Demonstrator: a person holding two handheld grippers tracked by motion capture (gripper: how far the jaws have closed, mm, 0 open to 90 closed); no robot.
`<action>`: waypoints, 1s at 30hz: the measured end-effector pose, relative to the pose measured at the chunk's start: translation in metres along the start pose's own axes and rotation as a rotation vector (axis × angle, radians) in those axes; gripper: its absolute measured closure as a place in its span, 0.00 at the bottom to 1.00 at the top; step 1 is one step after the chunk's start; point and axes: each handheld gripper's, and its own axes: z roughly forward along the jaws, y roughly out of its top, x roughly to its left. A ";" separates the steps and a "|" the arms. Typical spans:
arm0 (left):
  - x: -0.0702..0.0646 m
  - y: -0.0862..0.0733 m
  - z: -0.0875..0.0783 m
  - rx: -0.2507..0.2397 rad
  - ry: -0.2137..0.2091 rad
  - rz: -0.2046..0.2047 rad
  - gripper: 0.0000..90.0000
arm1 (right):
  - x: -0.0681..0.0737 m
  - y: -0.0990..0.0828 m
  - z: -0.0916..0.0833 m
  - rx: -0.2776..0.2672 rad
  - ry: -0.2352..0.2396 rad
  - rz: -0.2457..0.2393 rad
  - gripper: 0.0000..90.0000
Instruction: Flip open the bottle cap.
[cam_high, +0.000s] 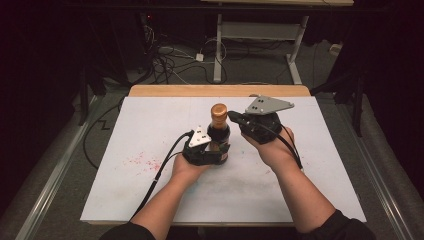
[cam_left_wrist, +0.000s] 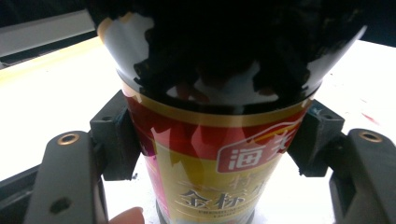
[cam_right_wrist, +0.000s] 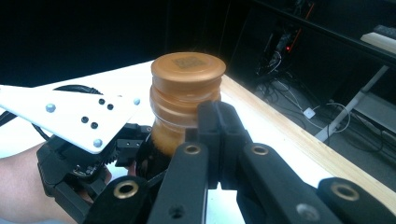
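A dark sauce bottle (cam_high: 218, 134) with a copper-coloured cap (cam_high: 218, 111) stands upright on the white board (cam_high: 150, 115). My left gripper (cam_high: 218, 150) is shut on its lower body. In the left gripper view the pads (cam_left_wrist: 116, 140) press both sides of the bottle's red and yellow label (cam_left_wrist: 215, 158). My right gripper (cam_high: 233, 116) hovers just right of the cap, its jaws shut together with nothing between them. The right gripper view shows its jaws (cam_right_wrist: 218, 126) beside the bottle's neck, below the cap (cam_right_wrist: 187, 74), with the left gripper (cam_right_wrist: 79, 154) lower left.
Red speckled stains (cam_high: 142, 161) mark the board's left half. A wooden table edge (cam_high: 220, 90) runs along the far side. Beyond it, cables (cam_high: 165, 60) and white desk legs (cam_high: 218, 50) stand on the floor.
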 end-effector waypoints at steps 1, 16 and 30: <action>0.000 0.000 0.000 -0.001 0.000 -0.001 0.32 | 0.000 0.000 0.000 0.000 0.000 -0.004 1.00; 0.000 -0.001 0.000 -0.007 0.000 -0.003 0.32 | 0.002 0.002 0.002 -0.013 -0.003 -0.002 1.00; 0.000 -0.001 0.000 -0.006 0.002 -0.003 0.32 | 0.002 0.002 0.002 -0.023 -0.002 0.014 1.00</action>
